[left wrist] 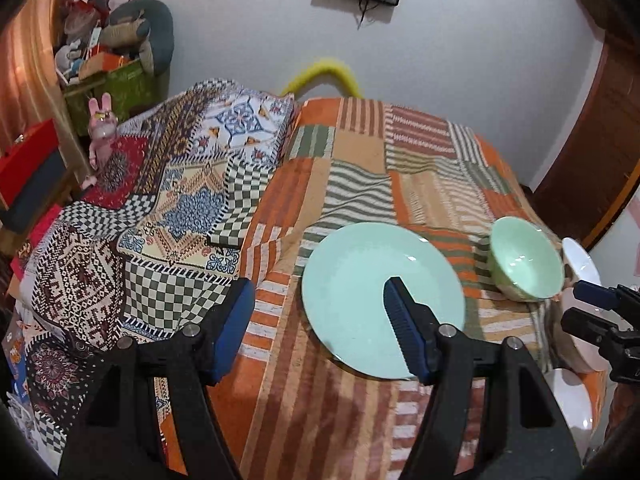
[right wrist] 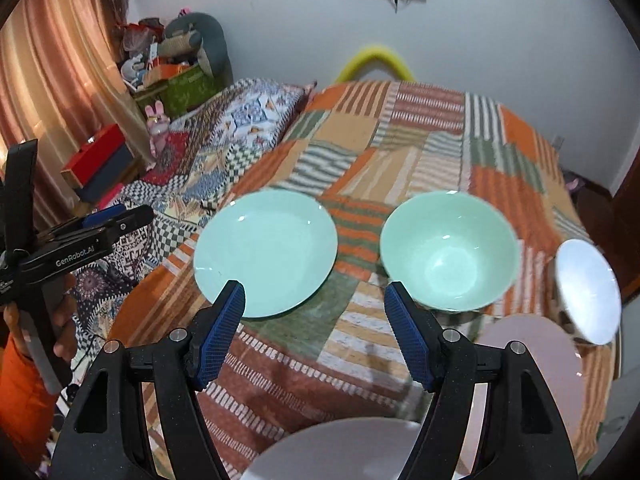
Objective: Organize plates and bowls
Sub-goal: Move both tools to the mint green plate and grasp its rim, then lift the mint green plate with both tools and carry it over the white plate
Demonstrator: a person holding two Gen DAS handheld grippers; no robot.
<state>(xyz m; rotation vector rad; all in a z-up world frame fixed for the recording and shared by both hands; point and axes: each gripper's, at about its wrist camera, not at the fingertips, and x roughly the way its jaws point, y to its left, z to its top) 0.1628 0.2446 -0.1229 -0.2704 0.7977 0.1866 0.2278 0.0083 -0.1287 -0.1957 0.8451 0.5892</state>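
On the bed (right wrist: 400, 148), spread with an orange, green and tan striped patchwork cover, the crockery sits toward the near edge. A mint-green plate (right wrist: 266, 252) lies flat near the middle of the cover, and just beside it, apart by a strip of cloth, stands a mint-green bowl (right wrist: 450, 252), upright. Past the bowl, at the bed's right edge, a white bowl (right wrist: 588, 290) is tipped on its side with its mouth facing across the bed. A pale pink plate (right wrist: 532, 348) lies flat near that same edge, and a white plate (right wrist: 340, 448) shows at the near edge, partly cut off by the frame.

The right gripper (right wrist: 314, 304) hangs over the cover between the green plate and green bowl, its blue-padded fingers (right wrist: 408, 340) spread apart with nothing between them. The left gripper (left wrist: 320, 308) is over the plate's left side; its fingers (left wrist: 404, 324) are likewise released and empty, one of them lying across the plate in that camera's view, though I cannot tell whether it touches. A person's hand (right wrist: 60, 316) in an orange sleeve holds that left gripper.

A checkered, patterned quilt (left wrist: 168, 216) covers the bed's left side.
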